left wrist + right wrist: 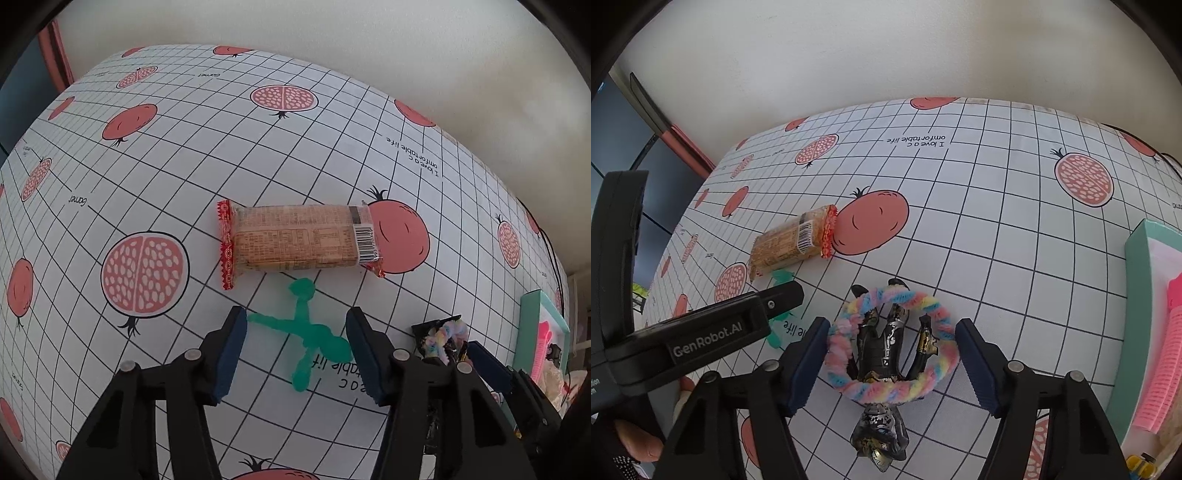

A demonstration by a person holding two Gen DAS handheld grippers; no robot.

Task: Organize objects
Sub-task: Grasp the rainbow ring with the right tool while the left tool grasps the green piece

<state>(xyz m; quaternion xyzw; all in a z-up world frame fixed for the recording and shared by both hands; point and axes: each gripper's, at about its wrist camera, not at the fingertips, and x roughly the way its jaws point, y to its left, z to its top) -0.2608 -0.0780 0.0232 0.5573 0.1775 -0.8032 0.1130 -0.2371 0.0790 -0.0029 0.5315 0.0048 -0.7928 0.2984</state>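
Pickup step, I judge: both hand-held grippers stand apart, the left hand-held gripper (295, 350) around the green figure (308, 332), the right hand-held gripper (892, 363) around the fuzzy ring (892, 341); next they must close.

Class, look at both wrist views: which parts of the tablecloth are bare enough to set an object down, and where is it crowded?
Bare: the far stretch between the biscuit packet and the wall, and the patch between the fuzzy ring and the teal box. Crowded: the near middle, where the green stick figure lies between the open left gripper fingers and the ring lies around a dark figurine.

Ring (892, 341) on figure (882, 373), beside box (1137, 295)
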